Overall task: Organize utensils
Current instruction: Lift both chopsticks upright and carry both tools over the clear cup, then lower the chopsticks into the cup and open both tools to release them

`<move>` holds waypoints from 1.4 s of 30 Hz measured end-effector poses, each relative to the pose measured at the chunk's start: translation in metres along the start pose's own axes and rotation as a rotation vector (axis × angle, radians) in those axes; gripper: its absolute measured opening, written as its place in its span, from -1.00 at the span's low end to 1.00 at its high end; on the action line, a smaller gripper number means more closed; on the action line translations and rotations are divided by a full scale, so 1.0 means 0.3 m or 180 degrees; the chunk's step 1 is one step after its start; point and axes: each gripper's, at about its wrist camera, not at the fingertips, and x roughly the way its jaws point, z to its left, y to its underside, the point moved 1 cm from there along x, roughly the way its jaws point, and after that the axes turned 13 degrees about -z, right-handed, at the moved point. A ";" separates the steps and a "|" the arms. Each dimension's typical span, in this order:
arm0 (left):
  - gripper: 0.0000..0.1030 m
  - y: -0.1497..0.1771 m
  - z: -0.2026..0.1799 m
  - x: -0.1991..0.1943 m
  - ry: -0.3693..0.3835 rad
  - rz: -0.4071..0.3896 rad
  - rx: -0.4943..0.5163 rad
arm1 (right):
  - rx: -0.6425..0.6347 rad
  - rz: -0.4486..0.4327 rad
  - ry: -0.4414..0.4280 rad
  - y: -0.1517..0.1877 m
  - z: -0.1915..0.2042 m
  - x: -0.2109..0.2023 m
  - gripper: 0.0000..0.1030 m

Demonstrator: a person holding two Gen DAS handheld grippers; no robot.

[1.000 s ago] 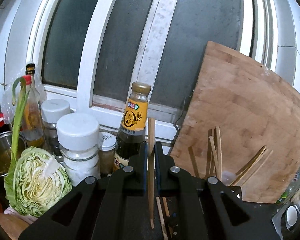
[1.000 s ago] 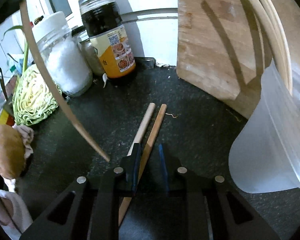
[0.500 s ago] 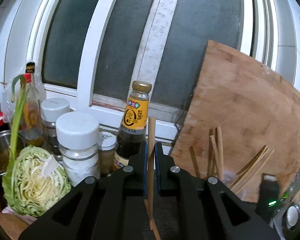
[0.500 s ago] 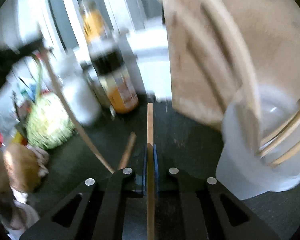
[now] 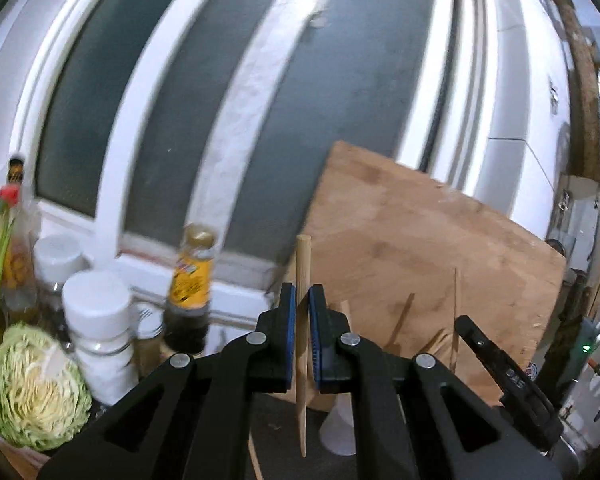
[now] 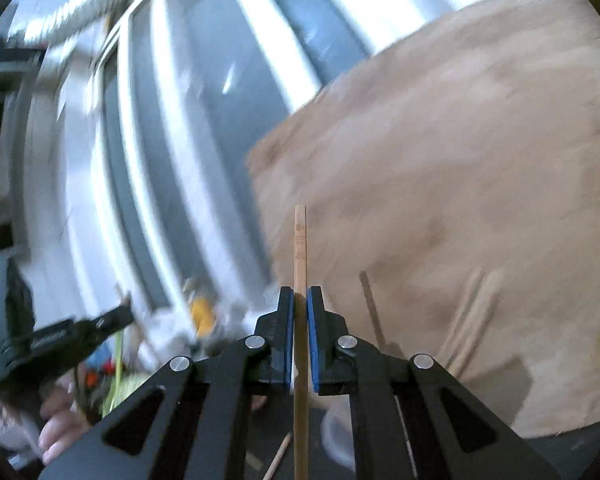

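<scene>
My left gripper (image 5: 302, 300) is shut on a wooden chopstick (image 5: 302, 264) that stands upright between its blue pads. My right gripper (image 6: 298, 300) is shut on a second wooden chopstick (image 6: 300, 240), also upright, lifted in front of the wooden cutting board (image 6: 460, 200). The right gripper also shows at the right of the left wrist view (image 5: 500, 372). A translucent plastic cup (image 5: 340, 428) stands below the left gripper, mostly hidden. One more chopstick (image 6: 278, 456) lies on the dark counter.
A cutting board (image 5: 420, 260) leans against the window. A sauce bottle (image 5: 190, 280), white-lidded jars (image 5: 96, 320) and a cut cabbage (image 5: 36, 384) stand at the left. The left gripper and a hand (image 6: 56, 420) show at the left of the right wrist view.
My right gripper has closed on a chopstick from the counter and lifted it up, tilting towards the board. My left gripper has moved right with its chopstick.
</scene>
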 end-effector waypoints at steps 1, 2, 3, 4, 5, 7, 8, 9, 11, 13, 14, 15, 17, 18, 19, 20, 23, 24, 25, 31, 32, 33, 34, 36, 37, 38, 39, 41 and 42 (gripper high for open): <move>-0.88 -0.015 -0.029 0.008 0.0050 0.0033 -0.0013 | 0.0024 -0.0018 0.0033 -0.017 -0.019 0.001 -0.85; -0.88 -0.028 -0.052 0.017 0.0102 0.0079 -0.0073 | 0.0126 -0.0049 0.0121 -0.037 -0.055 0.004 -0.85; -0.88 -0.044 -0.078 0.023 0.0183 0.0113 -0.0125 | 0.0206 -0.0064 0.0188 -0.048 -0.082 0.007 -0.85; -0.88 -0.054 -0.104 0.022 0.0245 0.0095 -0.0108 | 0.0278 -0.0077 0.0245 -0.057 -0.107 0.007 -0.85; -0.88 -0.065 -0.131 0.022 0.0257 0.0041 -0.0042 | 0.0372 -0.0109 0.0330 -0.071 -0.140 0.008 -0.85; -0.88 -0.085 -0.188 0.015 0.0176 -0.0079 0.0128 | 0.0470 -0.0179 0.0423 -0.092 -0.189 0.010 -0.85; -0.88 -0.093 -0.212 0.020 0.0224 -0.0073 0.0140 | 0.0518 -0.0211 0.0453 -0.107 -0.213 0.008 -0.85; -0.88 -0.099 -0.223 0.030 0.0304 -0.0029 0.0097 | 0.0549 -0.0216 0.0444 -0.112 -0.226 0.010 -0.85; -0.88 -0.111 -0.245 0.059 0.0430 0.0095 -0.0031 | 0.0558 -0.0146 0.0398 -0.113 -0.240 0.030 -0.85; -0.88 -0.126 -0.270 0.071 0.0427 0.0076 -0.0021 | 0.0548 -0.0081 0.0438 -0.106 -0.243 0.060 -0.85; -0.88 -0.132 -0.283 0.074 0.0421 0.0037 0.0005 | 0.0565 -0.0055 0.0423 -0.103 -0.242 0.068 -0.85; -0.88 -0.139 -0.294 0.074 0.0435 0.0016 0.0009 | 0.0650 -0.0009 0.0382 -0.104 -0.258 0.084 -0.85; -0.88 -0.146 -0.312 0.083 0.0491 0.0024 -0.0009 | 0.0806 0.0027 0.0299 -0.092 -0.279 0.095 -0.85; -0.88 -0.144 -0.318 0.091 0.0500 0.0041 -0.0008 | 0.0882 0.0050 0.0258 -0.099 -0.289 0.105 -0.84; -0.88 -0.143 -0.327 0.102 0.0495 0.0060 0.0007 | 0.0895 0.0048 0.0247 -0.103 -0.297 0.105 -0.84; -0.88 -0.140 -0.335 0.111 0.0484 0.0067 0.0026 | 0.0886 0.0034 0.0238 -0.110 -0.297 0.109 -0.84; -0.88 -0.127 -0.354 0.141 0.0477 0.0073 0.0065 | 0.0936 0.0036 0.0196 -0.119 -0.305 0.112 -0.84; -0.88 -0.121 -0.355 0.150 0.0465 0.0082 0.0072 | 0.0984 0.0036 0.0170 -0.121 -0.312 0.109 -0.84; -0.88 -0.114 -0.357 0.162 0.0453 0.0102 0.0073 | 0.1038 0.0033 0.0145 -0.121 -0.323 0.102 -0.84; -0.88 -0.066 -0.348 0.214 0.0395 0.0200 0.0113 | 0.1153 0.0013 0.0081 -0.128 -0.344 0.120 -0.80; -0.88 -0.054 -0.344 0.221 0.0377 0.0213 0.0126 | 0.1161 0.0022 0.0082 -0.129 -0.341 0.124 -0.80; -0.88 -0.044 -0.340 0.227 0.0367 0.0229 0.0133 | 0.1175 0.0031 0.0091 -0.131 -0.340 0.126 -0.80; -0.88 -0.032 -0.336 0.235 0.0356 0.0250 0.0140 | 0.1201 0.0037 0.0082 -0.133 -0.340 0.126 -0.80; -0.88 -0.011 -0.329 0.249 0.0335 0.0284 0.0140 | 0.1263 0.0061 0.0031 -0.132 -0.346 0.137 -0.80; -0.88 -0.001 -0.324 0.257 0.0324 0.0297 0.0132 | 0.1307 0.0079 0.0005 -0.130 -0.351 0.138 -0.80; -0.88 0.008 -0.320 0.262 0.0320 0.0303 0.0123 | 0.1363 0.0094 -0.0024 -0.128 -0.355 0.144 -0.80; -0.88 0.017 -0.316 0.264 0.0326 0.0302 0.0113 | 0.1412 0.0104 -0.0055 -0.124 -0.360 0.144 -0.80; -0.88 0.038 -0.298 0.262 0.0362 0.0275 0.0049 | 0.1573 0.0094 -0.0114 -0.121 -0.373 0.143 -0.83; -0.88 0.047 -0.290 0.262 0.0390 0.0268 0.0016 | 0.1619 0.0086 -0.0155 -0.121 -0.375 0.139 -0.83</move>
